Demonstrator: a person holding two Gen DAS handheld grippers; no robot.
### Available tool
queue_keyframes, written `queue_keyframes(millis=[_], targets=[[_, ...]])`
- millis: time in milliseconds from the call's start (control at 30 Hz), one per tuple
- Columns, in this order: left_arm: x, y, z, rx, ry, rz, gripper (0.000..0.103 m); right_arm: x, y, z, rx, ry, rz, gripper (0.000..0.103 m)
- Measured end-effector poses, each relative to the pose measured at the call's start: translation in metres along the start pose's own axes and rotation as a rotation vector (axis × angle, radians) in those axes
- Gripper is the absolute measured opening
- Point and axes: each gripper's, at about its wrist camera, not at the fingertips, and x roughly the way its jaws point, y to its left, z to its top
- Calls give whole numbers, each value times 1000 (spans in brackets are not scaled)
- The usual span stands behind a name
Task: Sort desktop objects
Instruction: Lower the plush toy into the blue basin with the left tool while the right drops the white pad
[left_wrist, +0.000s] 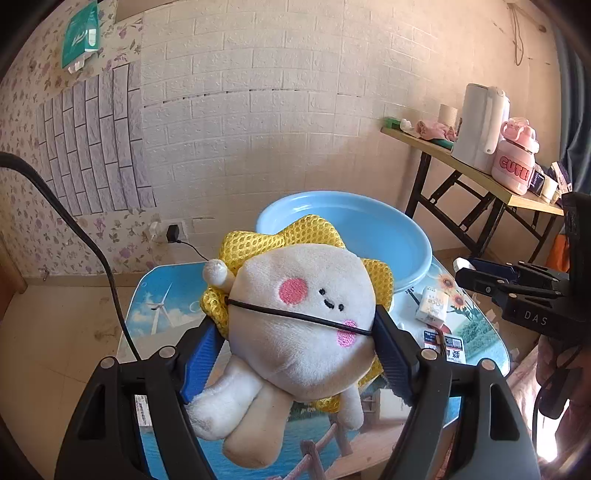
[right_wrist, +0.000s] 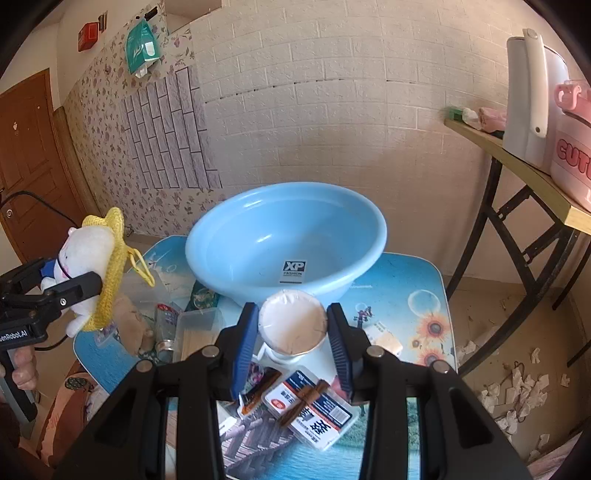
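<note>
My left gripper (left_wrist: 299, 325) is shut on a white plush toy (left_wrist: 295, 325) with a yellow mesh hat and holds it above the table, in front of the blue basin (left_wrist: 388, 236). The toy also shows at the left of the right wrist view (right_wrist: 92, 266), lifted clear of the table. My right gripper (right_wrist: 291, 325) is shut on a white cup (right_wrist: 291, 325) with a sealed lid, just in front of the blue basin (right_wrist: 258, 243), which is empty.
The small picture-print table (right_wrist: 406, 295) carries a clear plastic box (right_wrist: 195, 328), a brown plush (right_wrist: 129, 325), a small bottle (right_wrist: 164, 325), a labelled pack (right_wrist: 314, 410) and a tissue pack (left_wrist: 432, 306). A folding table (right_wrist: 535, 173) with a kettle stands right. Paper scraps litter the floor.
</note>
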Motion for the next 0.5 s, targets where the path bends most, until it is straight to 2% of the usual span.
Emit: queue_keyframes(millis=[133, 500], targets=[[15, -6, 15, 21, 4, 0, 77, 11, 3, 15, -12, -32, 10, 37], [65, -15, 53, 37, 21, 43, 77, 51, 0, 46, -17, -33, 32, 37]])
